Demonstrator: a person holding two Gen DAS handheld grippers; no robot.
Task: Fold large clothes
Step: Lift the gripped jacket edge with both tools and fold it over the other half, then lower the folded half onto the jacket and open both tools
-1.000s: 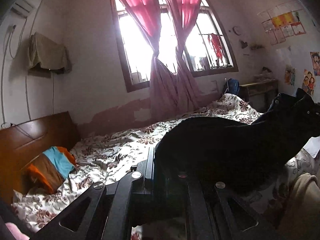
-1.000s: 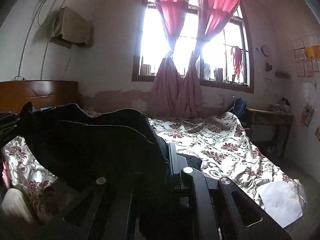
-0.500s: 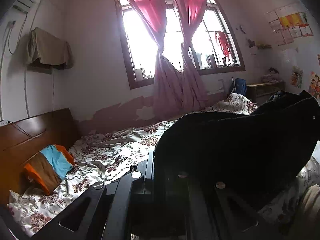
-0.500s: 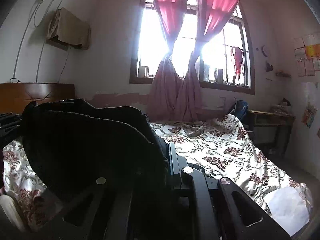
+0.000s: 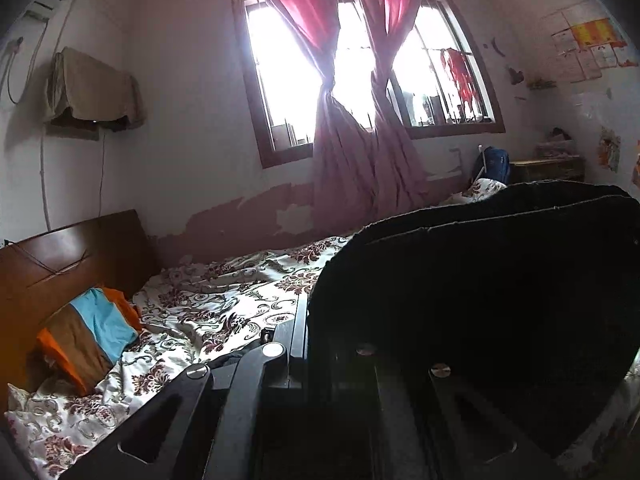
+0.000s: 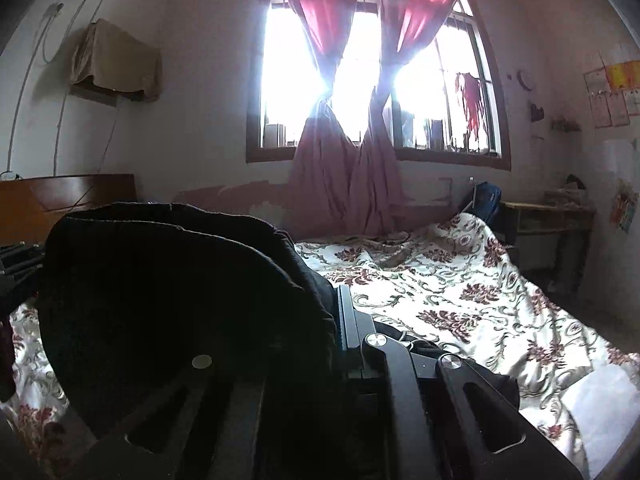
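A large black garment hangs stretched between my two grippers, held up above the bed. My left gripper is shut on its left edge; the cloth spreads to the right and covers the right finger. In the right wrist view the same black garment spreads to the left, and my right gripper is shut on its right edge. The left gripper's fingers show at the far left of the right wrist view. The lower part of the garment is hidden.
A bed with a floral sheet lies below, also in the right wrist view. A wooden headboard and an orange, blue and brown pillow are on the left. A window with pink curtains is behind; a desk stands right.
Both grippers have risen with the black garment, lifting it higher above the bed. The garment is spread wider and flatter between them.
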